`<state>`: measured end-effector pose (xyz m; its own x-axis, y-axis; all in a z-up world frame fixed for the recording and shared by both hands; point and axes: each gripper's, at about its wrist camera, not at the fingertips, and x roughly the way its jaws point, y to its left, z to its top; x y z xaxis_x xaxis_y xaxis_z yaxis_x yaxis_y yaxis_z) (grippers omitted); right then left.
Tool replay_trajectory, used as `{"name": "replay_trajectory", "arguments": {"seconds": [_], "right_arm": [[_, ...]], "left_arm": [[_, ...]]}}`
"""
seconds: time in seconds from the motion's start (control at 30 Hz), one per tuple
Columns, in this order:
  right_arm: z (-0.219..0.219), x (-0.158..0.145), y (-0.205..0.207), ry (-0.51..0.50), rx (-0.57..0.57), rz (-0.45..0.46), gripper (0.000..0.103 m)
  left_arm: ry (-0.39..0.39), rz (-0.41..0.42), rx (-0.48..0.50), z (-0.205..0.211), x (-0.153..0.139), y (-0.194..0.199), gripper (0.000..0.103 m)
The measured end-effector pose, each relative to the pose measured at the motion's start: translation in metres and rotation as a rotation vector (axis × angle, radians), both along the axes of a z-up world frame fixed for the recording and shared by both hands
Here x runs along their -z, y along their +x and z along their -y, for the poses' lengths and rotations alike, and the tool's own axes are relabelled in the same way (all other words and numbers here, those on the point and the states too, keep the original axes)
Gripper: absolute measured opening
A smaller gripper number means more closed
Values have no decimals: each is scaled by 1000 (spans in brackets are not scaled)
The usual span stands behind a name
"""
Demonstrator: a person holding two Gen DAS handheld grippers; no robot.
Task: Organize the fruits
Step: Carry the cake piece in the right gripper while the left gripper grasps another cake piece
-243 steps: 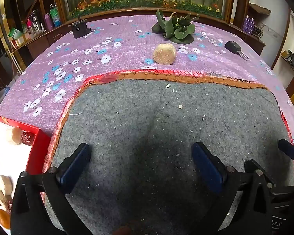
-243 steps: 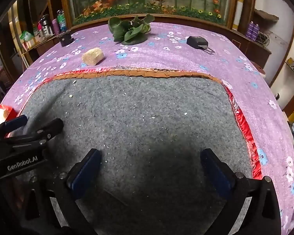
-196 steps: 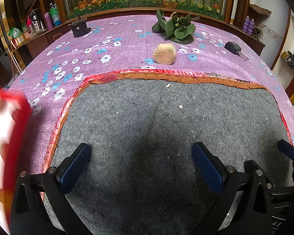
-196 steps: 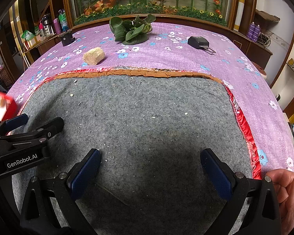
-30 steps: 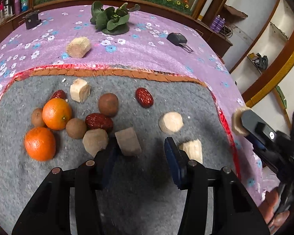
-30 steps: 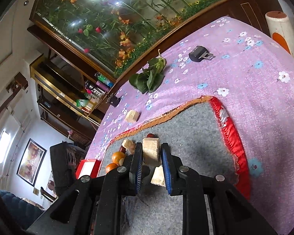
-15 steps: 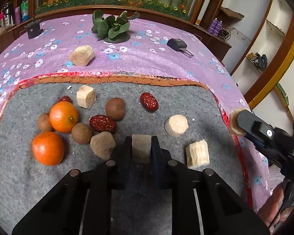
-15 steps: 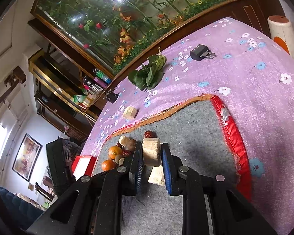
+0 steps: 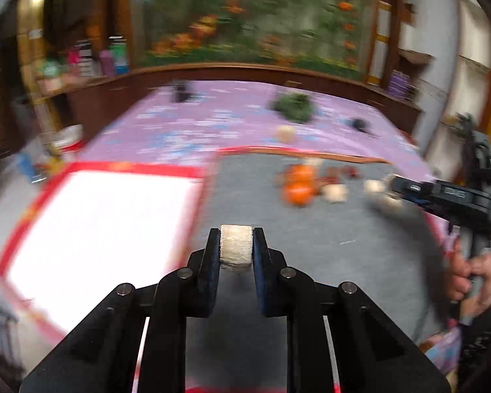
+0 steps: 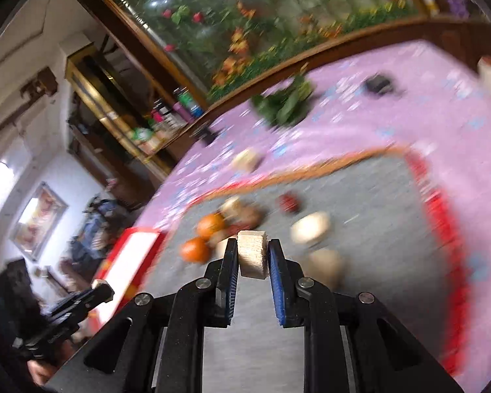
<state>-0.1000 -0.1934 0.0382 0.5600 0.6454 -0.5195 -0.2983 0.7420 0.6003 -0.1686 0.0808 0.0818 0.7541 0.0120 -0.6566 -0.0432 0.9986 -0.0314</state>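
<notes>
Ahead of the claw, a blurred leafy green plant [image 9: 294, 106] and a small black object [image 9: 360, 123] sit on the purple floral cloth [image 9: 193, 124] covering the bench.

Two oranges [image 10: 203, 237], one red tray [image 9: 23, 229], two claw-held pale chunks [image 9: 236, 244] (rest blurred)

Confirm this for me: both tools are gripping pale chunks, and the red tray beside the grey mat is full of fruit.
Not quite. The left tool and right tool each grip a pale chunk, but the left wrist view shows the red tray beside the grey mat with a bare white inside.
</notes>
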Motion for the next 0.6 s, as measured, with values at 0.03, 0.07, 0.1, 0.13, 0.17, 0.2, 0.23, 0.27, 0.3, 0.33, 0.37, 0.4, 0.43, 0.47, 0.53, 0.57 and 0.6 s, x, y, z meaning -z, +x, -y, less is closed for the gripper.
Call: {"name": "replay_trajectory", "arguments": {"seconds": [0.03, 0.07, 0.1, 0.13, 0.17, 0.2, 0.23, 0.27, 0.3, 0.33, 0.37, 0.4, 0.43, 0.47, 0.53, 0.57, 0.6], "right_arm": [[-23, -3, -3, -10, -44, 4, 20], [-42, -6, -5, -17, -84, 9, 20], [-70, -11, -8, -19, -148, 12, 19], [-88, -14, -10, -15, -187, 12, 19], [-110, -17, -11, -8, -232, 11, 19], [-137, -22, -14, -3, -281, 13, 19], [-153, -24, -16, -1, -306, 17, 19], [-173, -27, -18, -1, -337, 21, 19], [-195, -28, -19, -5, -368, 22, 19], [-212, -27, -21, -13, -394, 19, 19], [-227, -26, -24, -20, -416, 15, 19], [-241, -23, -28, -29, -435, 11, 19], [-256, -19, -33, -44, -456, 7, 19], [-267, -16, -35, -60, -469, 6, 19], [-288, -8, -42, -107, -484, 6, 19], [-294, -4, -45, -123, -490, 4, 20], [-301, -1, -49, -136, -493, 4, 20]], "left_arm": [[1, 4, -35, -16, 1, -6, 16], [4, 5, -68, -33, 2, -10, 16], [12, 6, -118, -53, 4, -15, 16], [16, 4, -143, -62, 7, -18, 16], [11, 3, -178, -78, 10, -20, 16], [0, 4, -194, -88, 13, -23, 16], [-7, 5, -203, -94, 14, -23, 16], [-12, 5, -212, -101, 17, -24, 16], [-9, 4, -215, -107, 22, -24, 16], [-7, 0, -214, -108, 25, -25, 16], [-10, -7, -211, -111, 30, -25, 16], [-14, -14, -206, -112, 33, -25, 16], [-17, -22, -202, -113, 36, -25, 16], [-22, -30, -200, -115, 41, -24, 16], [-30, -34, -199, -119, 44, -28, 16], [-32, -38, -198, -121, 45, -28, 16], [-35, -43, -203, -124, 47, -27, 16]]}}
